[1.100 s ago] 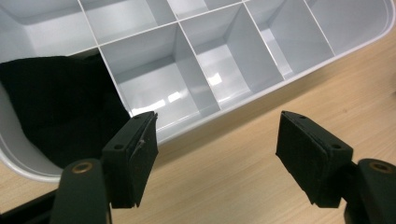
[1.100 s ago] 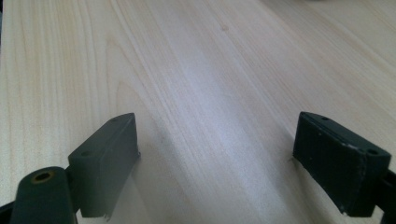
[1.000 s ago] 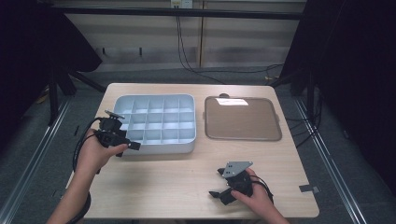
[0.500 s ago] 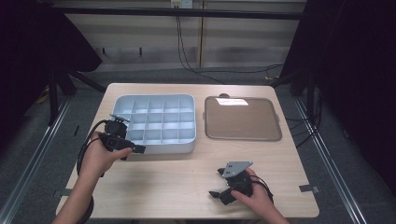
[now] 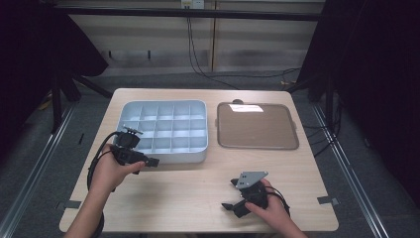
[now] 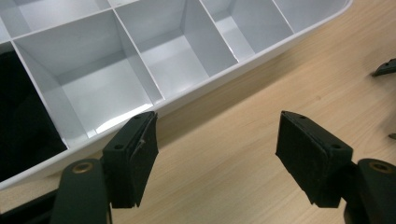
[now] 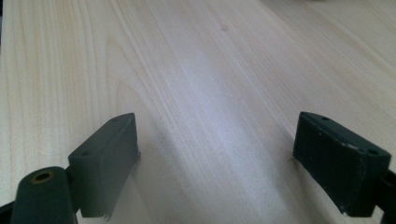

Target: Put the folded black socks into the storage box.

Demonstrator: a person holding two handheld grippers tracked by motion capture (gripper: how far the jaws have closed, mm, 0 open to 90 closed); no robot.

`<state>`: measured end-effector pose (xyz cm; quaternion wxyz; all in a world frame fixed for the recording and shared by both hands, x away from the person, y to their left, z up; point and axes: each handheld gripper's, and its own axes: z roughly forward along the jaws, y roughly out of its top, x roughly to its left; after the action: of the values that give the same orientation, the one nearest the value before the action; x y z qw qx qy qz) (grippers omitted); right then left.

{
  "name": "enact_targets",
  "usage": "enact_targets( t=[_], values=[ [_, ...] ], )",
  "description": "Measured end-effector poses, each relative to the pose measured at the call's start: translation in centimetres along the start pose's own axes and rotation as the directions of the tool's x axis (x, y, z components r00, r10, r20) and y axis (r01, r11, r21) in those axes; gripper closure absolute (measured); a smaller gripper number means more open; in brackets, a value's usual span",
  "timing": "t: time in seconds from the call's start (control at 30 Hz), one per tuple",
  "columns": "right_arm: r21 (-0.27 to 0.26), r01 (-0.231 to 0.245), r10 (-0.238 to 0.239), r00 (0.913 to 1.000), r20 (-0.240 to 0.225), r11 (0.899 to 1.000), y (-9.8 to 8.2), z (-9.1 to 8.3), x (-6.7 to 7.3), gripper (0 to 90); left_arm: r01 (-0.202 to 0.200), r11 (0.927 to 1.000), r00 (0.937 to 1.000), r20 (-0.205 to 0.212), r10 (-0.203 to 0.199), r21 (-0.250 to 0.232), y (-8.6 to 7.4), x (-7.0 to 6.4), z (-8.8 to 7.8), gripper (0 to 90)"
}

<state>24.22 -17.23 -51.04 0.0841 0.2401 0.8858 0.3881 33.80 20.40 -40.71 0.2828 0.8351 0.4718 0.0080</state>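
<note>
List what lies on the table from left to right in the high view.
left gripper → compartment box → right gripper → brown tray

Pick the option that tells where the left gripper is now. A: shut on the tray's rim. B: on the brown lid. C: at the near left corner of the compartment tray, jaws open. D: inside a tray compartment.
C: the left gripper sits by the near left corner of the compartment tray, jaws apart over bare table.
</note>
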Motion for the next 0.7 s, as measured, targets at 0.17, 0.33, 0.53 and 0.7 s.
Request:
enact_targets(
  t=[0.17,0.33,0.53,0.7],
  values=[
    [0.0,0.002,-0.002,1.0,0.0,1.0,0.0,0.0,0.0,13.2,-0.002,0.9999,1.0,0.009,0.002,-0.013,-0.2,-0.4,0.2,29.0],
    [0.0,0.002,-0.002,1.0,-0.001,1.0,0.0,0.0,0.0,13.2,-0.008,0.9998,0.9996,0.025,0.008,-0.016,-0.5,-0.8,0.5,29.0],
    [0.0,0.002,-0.002,1.0,0.0,1.0,0.0,0.0,0.0,13.2,-0.005,0.9996,0.9993,0.036,0.006,-0.026,-0.8,-1.2,1.0,28.9],
    [-0.001,-0.001,0.001,1.0,0.0,1.0,0.0,0.0,0.0,13.2,-0.01,0.9996,0.999,0.044,0.011,-0.025,-1.1,-1.4,1.4,28.9]
  ],
)
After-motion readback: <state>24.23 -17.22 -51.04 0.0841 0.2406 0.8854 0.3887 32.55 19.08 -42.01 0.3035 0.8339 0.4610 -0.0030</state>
